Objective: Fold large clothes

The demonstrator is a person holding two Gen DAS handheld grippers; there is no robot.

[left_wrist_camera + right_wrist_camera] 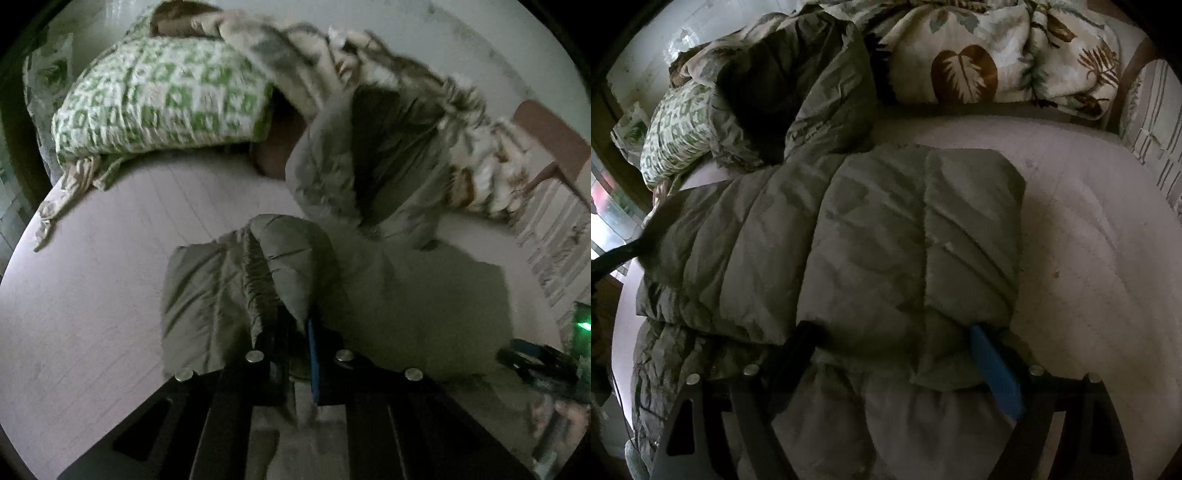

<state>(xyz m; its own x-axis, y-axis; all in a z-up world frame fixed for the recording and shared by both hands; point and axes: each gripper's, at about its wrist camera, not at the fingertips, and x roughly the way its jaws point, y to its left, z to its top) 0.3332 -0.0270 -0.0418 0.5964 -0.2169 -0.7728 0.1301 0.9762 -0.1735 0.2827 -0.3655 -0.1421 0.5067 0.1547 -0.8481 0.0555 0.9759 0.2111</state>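
An olive quilted puffer jacket [886,229] lies spread on the bed, its hood end [798,74] heaped toward the pillows. In the left wrist view my left gripper [291,319] is shut on a bunched fold of the jacket [266,266], lifted a little off the sheet. In the right wrist view that gripper shows as a dark shape at the far left edge [628,247]. My right gripper [890,332] stands open and wide at the jacket's near side. Its black finger [801,343] and blue pad [993,365] flank a folded panel, with both tips tucked under the fabric edge.
The pale pink sheet [92,295] covers the bed. A green-and-white patterned pillow [159,96] lies at the back left, and a leaf-print blanket [979,55] is heaped at the back right. A striped surface [1156,122] runs beyond the bed's right edge.
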